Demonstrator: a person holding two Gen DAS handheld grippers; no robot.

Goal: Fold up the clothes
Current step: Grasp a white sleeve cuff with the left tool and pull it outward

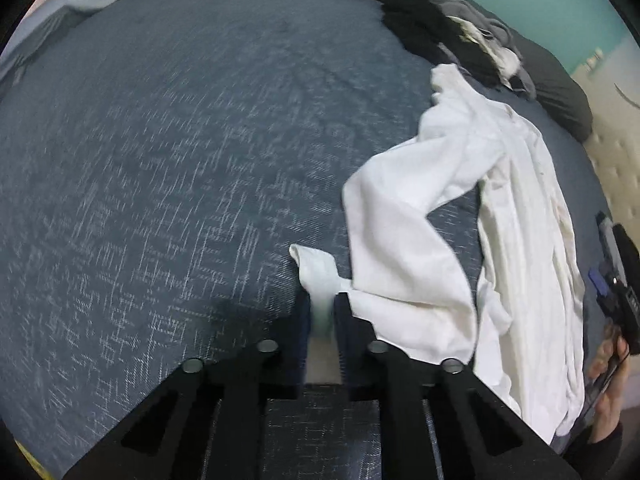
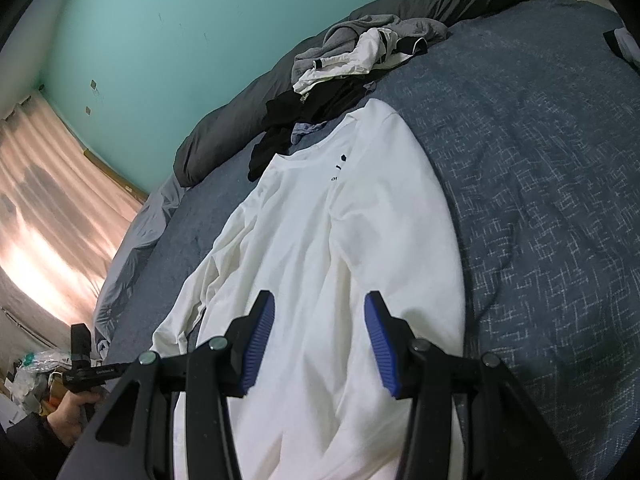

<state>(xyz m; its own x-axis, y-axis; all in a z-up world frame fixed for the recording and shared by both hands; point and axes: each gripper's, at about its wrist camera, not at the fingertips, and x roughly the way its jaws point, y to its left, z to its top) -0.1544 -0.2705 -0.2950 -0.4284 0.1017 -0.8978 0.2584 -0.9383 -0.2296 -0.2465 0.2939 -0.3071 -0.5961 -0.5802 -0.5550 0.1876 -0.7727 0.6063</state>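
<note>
Left wrist view: left gripper (image 1: 322, 312) jaws pinching the cuff of the white shirt (image 1: 516, 200) sleeve mid-bed (image 1: 160, 160), best drawn taut across the body; right wrist view: right gripper (image 2: 318, 344) jaws spread, empty, over the shirt hem, ready to pin.

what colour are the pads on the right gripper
Blue, ribbed pads on black fingers; the right wrist view shows them best.

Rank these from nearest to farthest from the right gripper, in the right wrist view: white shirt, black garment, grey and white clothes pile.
1. white shirt, directly under the right gripper.
2. black garment, past the collar.
3. grey and white clothes pile, farthest, near the dark duvet.
</note>
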